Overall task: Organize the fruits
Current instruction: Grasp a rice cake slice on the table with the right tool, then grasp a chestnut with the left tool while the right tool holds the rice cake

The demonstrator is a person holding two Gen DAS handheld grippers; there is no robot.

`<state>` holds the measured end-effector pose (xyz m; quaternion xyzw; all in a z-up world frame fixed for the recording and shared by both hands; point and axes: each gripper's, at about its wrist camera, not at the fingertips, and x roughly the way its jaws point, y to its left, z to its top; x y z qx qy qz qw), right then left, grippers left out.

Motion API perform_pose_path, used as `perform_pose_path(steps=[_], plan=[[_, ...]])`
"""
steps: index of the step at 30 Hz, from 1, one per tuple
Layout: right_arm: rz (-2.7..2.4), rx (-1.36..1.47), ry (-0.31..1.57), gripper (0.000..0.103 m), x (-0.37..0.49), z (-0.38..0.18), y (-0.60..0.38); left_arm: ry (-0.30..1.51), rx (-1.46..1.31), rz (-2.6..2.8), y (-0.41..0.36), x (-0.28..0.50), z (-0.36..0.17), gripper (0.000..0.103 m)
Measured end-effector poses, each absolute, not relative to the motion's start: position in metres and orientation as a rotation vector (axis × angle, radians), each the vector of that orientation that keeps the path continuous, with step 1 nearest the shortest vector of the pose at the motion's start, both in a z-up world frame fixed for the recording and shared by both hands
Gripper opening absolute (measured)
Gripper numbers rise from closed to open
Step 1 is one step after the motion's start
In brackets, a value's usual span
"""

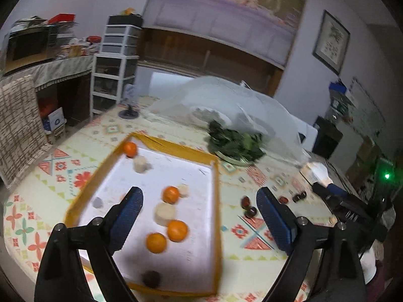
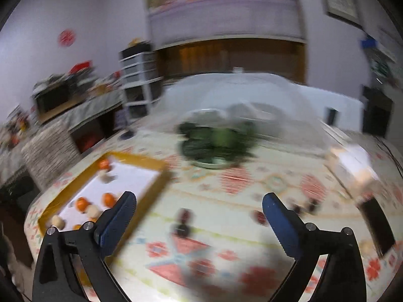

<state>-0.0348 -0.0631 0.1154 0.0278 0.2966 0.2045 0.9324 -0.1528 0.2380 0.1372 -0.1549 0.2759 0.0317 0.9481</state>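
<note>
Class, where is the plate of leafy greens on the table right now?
In the left wrist view, the plate of leafy greens sits just beyond the far right corner of the yellow-rimmed tray, in front of the clear plastic cover.

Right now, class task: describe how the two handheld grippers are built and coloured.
Both match. The left gripper and the right gripper each have two black angular arms joined by silver round-headed bolts, ending in flat dark blue pads with a fine ribbed texture. No cables, markings or sleeves are visible.
</note>
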Motion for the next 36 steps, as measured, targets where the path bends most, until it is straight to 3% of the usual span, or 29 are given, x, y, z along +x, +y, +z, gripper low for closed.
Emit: perform_pose_path(steps=[11, 13, 15, 18, 30, 31, 33, 36], plan=[[0.087, 0.24, 0.679, 0.1, -0.038, 0.108, -0.273, 0.713, -0.316, -0.134, 0.16, -0.12, 0.108, 0.091], [0.085, 0.259, 0.703, 0.092, -0.036, 0.103, -0.285, 0.738, -0.323, -0.16, 0.15, -0.113, 0.102, 0.091], [0.108, 0.277, 0.76, 0.071, -0.027, 0.087, -0.287, 0.76, -0.324, -0.183, 0.14, -0.108, 0.098, 0.091], [0.099, 0.292, 0.835, 0.053, -0.011, 0.061, -0.285, 0.776, -0.306, -0.189, 0.131, -0.106, 0.095, 0.091], [-0.036, 0.205, 0.965, 0.053, 0.033, 0.008, -0.275, 0.791, -0.338, -0.162, 0.141, -0.1, 0.091, 0.091], [-0.04, 0.197, 0.958, 0.051, 0.035, 0.008, -0.274, 0.795, -0.336, -0.163, 0.14, -0.099, 0.09, 0.091], [-0.041, 0.179, 0.958, 0.033, 0.038, 0.008, -0.271, 0.799, -0.333, -0.161, 0.139, -0.098, 0.088, 0.091], [0.004, 0.19, 0.963, 0.033, 0.038, 0.009, -0.262, 0.802, -0.335, -0.157, 0.142, -0.096, 0.086, 0.091]])
